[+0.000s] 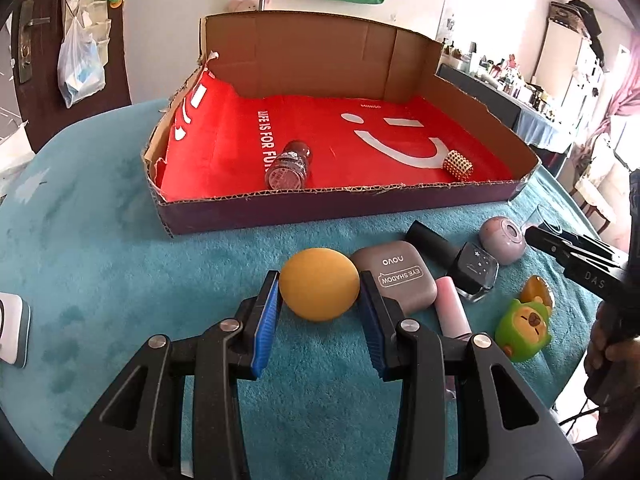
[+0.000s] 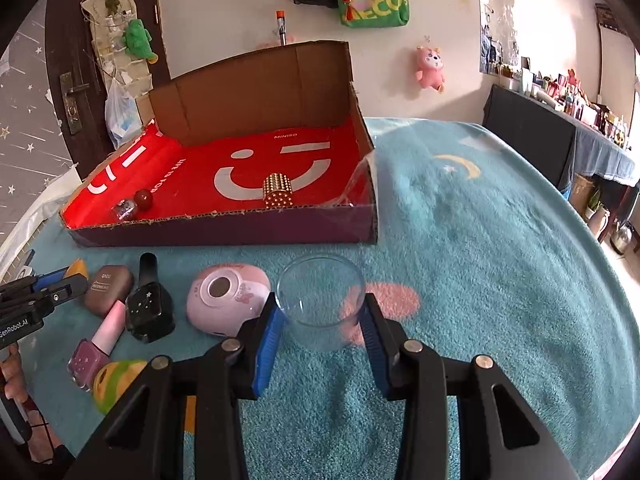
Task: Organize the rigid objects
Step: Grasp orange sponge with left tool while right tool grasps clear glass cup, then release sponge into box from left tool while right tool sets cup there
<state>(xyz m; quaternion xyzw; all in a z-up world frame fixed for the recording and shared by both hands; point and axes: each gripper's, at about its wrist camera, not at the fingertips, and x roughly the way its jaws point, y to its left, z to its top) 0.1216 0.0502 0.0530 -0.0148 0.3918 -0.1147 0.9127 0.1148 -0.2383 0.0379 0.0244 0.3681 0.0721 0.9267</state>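
We hold the left gripper (image 1: 319, 296) low over the teal plush cloth (image 1: 100, 240), its blue-padded fingers spread on either side of the yellow-orange egg-shaped sponge (image 1: 319, 285); we cannot tell whether the pads touch it. The grey rounded eye-shadow case (image 1: 394, 276) lies just beside the sponge, close against the outer side of one finger, so there is little room there, while the cloth on the other side is bare. Beyond the case lie the pink nail-polish bottle (image 1: 452, 308), the black square nail-polish bottle (image 1: 472, 268), the lilac rounded compact (image 1: 503, 239) and the green frog-like toy (image 1: 522, 330).

Our right gripper (image 2: 320, 312) has its fingers apart around the clear glass cup (image 2: 322, 300), which stands upright near the lilac compact. To its other side the cloth runs open to the table edge.

The shallow cardboard box with red lining (image 1: 320, 208) sits behind the row, its low front wall facing us. Inside it lie a glittery round-headed bottle (image 1: 290, 164) and a gold studded cylinder (image 1: 458, 166), well apart.
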